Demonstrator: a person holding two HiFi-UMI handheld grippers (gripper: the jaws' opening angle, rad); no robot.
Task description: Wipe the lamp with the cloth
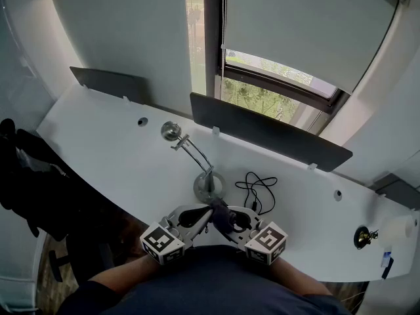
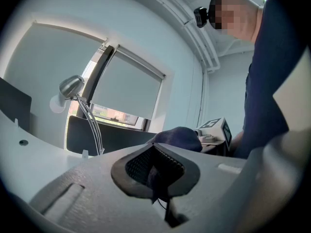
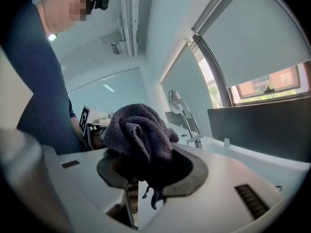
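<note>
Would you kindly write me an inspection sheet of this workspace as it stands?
Surface: white curved desk, with round holes near the back.
Job's things: lamp upright near the front edge, chrome head raised; dark cloth bunched, not on the lamp.
Clutter: small dark object at the desk's far right; too small to identify.
Grippers: right gripper shut on the cloth; left gripper shut, seemingly on a fold of the same cloth.
Cables: loose black cable lying right of the lamp's base.
Surroundings: dark panels along the rear edge; window with blinds partly down; black chair at the left.
</note>
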